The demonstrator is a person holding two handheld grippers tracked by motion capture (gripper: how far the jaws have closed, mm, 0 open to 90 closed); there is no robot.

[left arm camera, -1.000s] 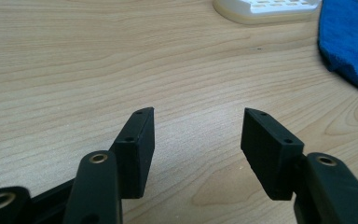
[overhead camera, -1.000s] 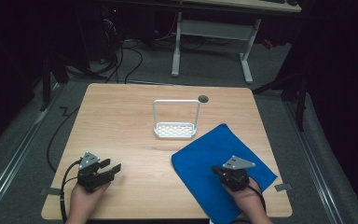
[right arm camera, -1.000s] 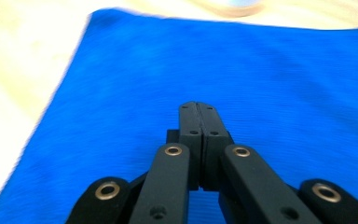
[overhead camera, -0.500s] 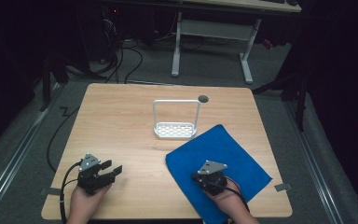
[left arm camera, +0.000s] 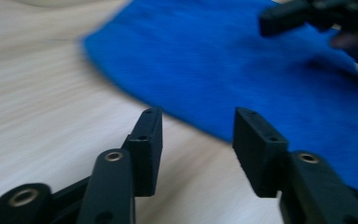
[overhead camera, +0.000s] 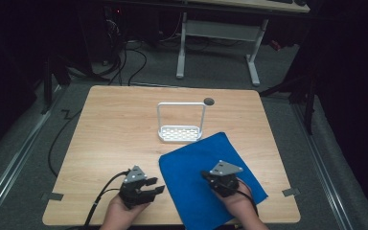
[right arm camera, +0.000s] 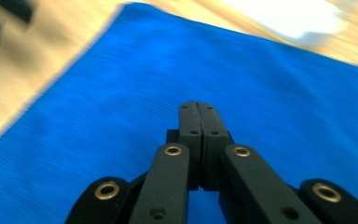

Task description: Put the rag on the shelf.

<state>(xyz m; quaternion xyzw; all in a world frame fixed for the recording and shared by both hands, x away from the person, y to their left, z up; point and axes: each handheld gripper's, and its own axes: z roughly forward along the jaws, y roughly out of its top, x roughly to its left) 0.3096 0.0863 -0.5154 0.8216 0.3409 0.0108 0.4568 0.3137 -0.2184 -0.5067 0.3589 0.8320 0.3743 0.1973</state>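
Note:
A blue cloth (overhead camera: 191, 167) lies flat on the front right of the wooden table (overhead camera: 120, 129). My right gripper (overhead camera: 206, 174) is over the cloth's middle, jaws shut with nothing seen between them, tips pointing left. In the right gripper view the shut gripper (right arm camera: 199, 110) sits low over the blue cloth (right arm camera: 121, 93). My left gripper (overhead camera: 157, 186) rests just off the cloth's left edge and stands open. The left gripper view shows the open gripper (left arm camera: 198, 133) over bare wood, with the cloth's edge (left arm camera: 242, 60) just beyond its tips.
A small white rack (overhead camera: 181, 125) with a tall wire handle stands mid-table, touching the cloth's far corner. A dark round hole (overhead camera: 209, 101) is behind it. Desk legs and cables lie on the floor beyond the table's far edge.
The blue cloth has slid left across the table together with my right gripper. My left gripper has moved right, up to the cloth's edge.

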